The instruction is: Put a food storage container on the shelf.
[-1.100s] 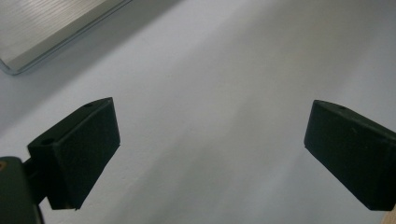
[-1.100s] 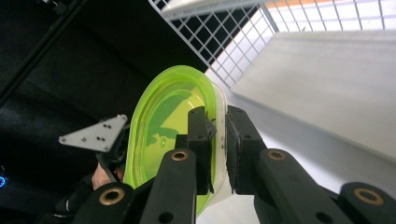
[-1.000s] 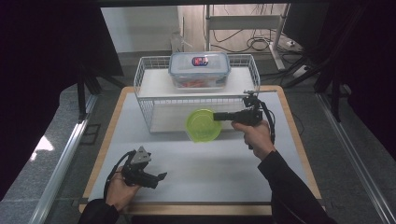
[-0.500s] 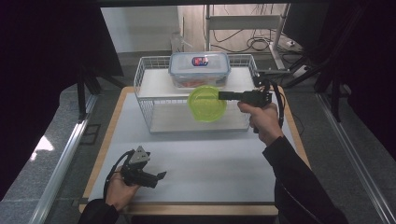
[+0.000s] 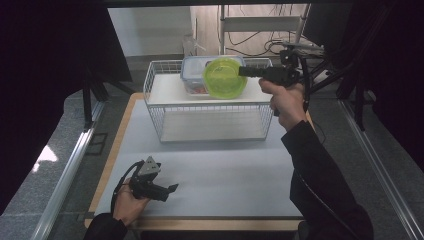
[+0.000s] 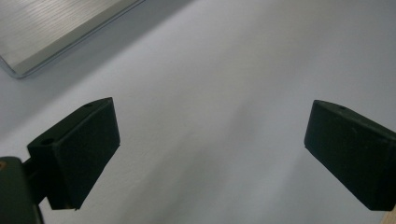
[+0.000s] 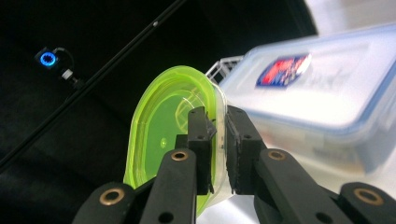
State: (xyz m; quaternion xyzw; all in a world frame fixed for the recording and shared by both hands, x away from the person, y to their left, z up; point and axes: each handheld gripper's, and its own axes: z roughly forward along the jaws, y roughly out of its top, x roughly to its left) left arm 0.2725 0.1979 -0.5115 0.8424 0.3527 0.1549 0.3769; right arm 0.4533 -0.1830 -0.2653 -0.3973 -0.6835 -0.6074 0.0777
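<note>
We have the surface (image 5: 210, 165) mostly bare, with the wire rack (image 5: 210, 107) standing at its far side and a clear lidded box (image 5: 192, 75) on the rack's top shelf. Our right gripper (image 5: 245, 71) holds the green bowl (image 5: 224, 77) up in the air at the level of that shelf, right in front of the box; in the right gripper view the bowl (image 7: 163, 144) is tipped on edge, and the fingers (image 7: 201, 140) pinch its rim, one inside and one outside the wall. Our left gripper (image 5: 172, 188) rests low near the front left of the surface, its fingers (image 6: 79, 149) spread wide over bare surface, with nothing between them.

We judge this the carrying step: the bowl is lifted and on its way to the rack's top shelf. Next we need to find free shelf beside the box, probably to its right, turn the bowl level, lower it until it sits, and only then let the rim go.
</note>
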